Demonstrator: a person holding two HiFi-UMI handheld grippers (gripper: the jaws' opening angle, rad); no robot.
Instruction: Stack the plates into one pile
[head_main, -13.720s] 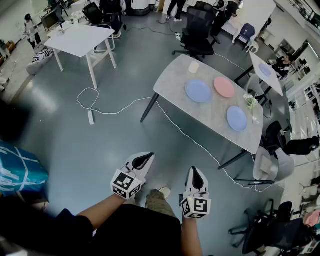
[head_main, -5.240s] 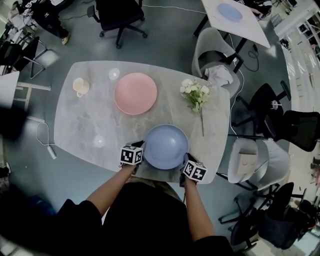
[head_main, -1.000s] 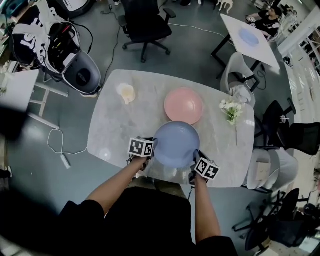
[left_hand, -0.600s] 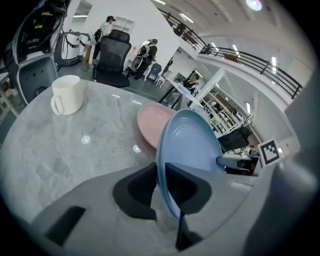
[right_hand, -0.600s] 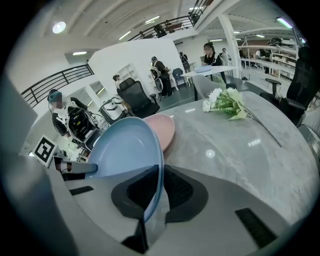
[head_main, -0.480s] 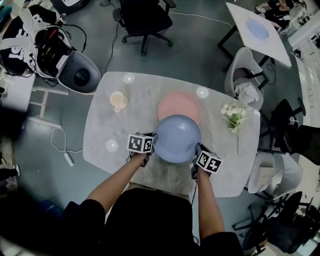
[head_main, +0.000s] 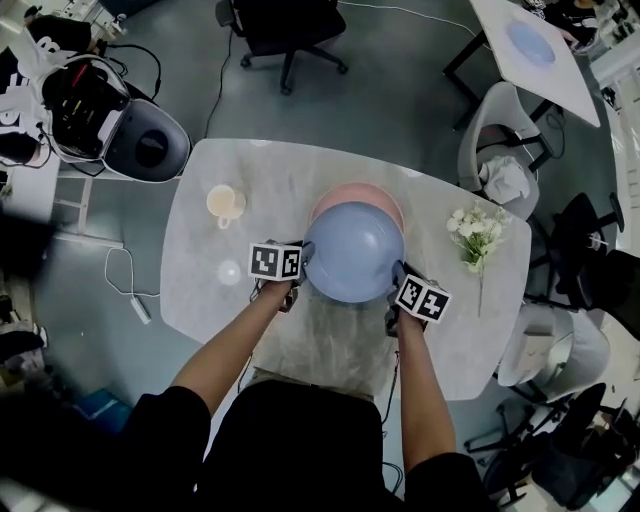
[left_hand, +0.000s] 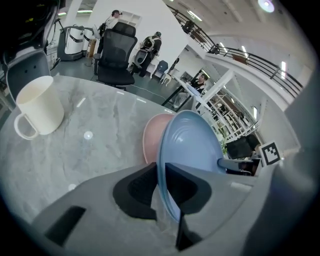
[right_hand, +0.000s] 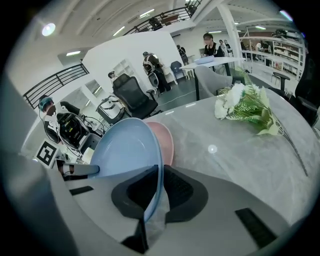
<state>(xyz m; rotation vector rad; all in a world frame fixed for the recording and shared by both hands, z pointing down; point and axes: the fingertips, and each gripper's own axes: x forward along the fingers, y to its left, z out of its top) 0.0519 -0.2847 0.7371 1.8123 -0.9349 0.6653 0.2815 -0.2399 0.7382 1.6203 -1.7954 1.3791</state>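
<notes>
Holds the blue plate (head_main: 353, 250) by two opposite rims. Pinches the plate's left edge in the left gripper (head_main: 303, 263), jaws drawn narrow onto the thin rim. Pinches the right edge the same way in the right gripper (head_main: 396, 284), jaws close together on the rim. Keeps the plate over the middle of the grey marbled table (head_main: 300, 170), directly above the pink plate (head_main: 356, 190). Covers most of the pink plate, leaving only its far rim showing in the head view. Shows, in both gripper views, the blue plate tilted and the pink one lying flat just beyond it. Cannot tell whether the two plates touch.

Off to the left on the table, well apart from the plates: a cream mug (head_main: 224, 203), upright. Off to the right, near the right gripper but apart from it: a sprig of white flowers (head_main: 474, 232) lying on its side. Beyond the far edge: a black office chair (head_main: 285, 25). At the far right corner: a white chair (head_main: 500, 150). On the floor to the left: a dark round-lidded case (head_main: 145, 140) and a white cable (head_main: 125, 290).
</notes>
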